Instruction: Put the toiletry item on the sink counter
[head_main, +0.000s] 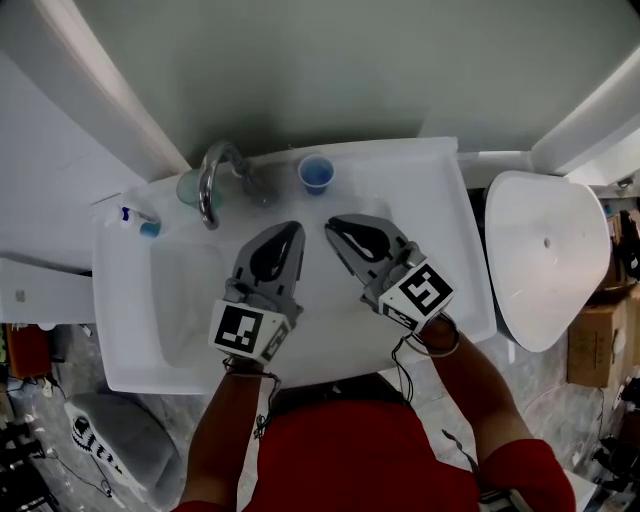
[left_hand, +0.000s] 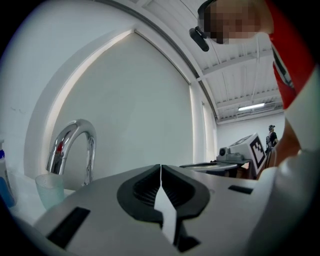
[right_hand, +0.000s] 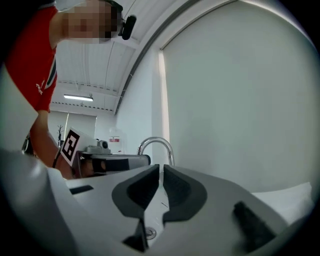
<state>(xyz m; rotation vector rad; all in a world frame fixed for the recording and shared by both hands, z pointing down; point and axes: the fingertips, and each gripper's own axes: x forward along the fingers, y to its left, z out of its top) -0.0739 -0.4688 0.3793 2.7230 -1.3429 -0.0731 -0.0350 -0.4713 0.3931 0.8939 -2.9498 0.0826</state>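
Left gripper (head_main: 293, 232) and right gripper (head_main: 335, 228) are closed on nothing, before the faucet (head_main: 212, 180). Cup (head_main: 316, 174) is placed right of the faucet; it could be toppled by a stray gripper swing.

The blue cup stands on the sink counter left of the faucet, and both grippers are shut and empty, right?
Not quite: the head view shows the blue cup right of the faucet, not left. It does stand on the sink counter, and the left gripper and right gripper are shut and empty.
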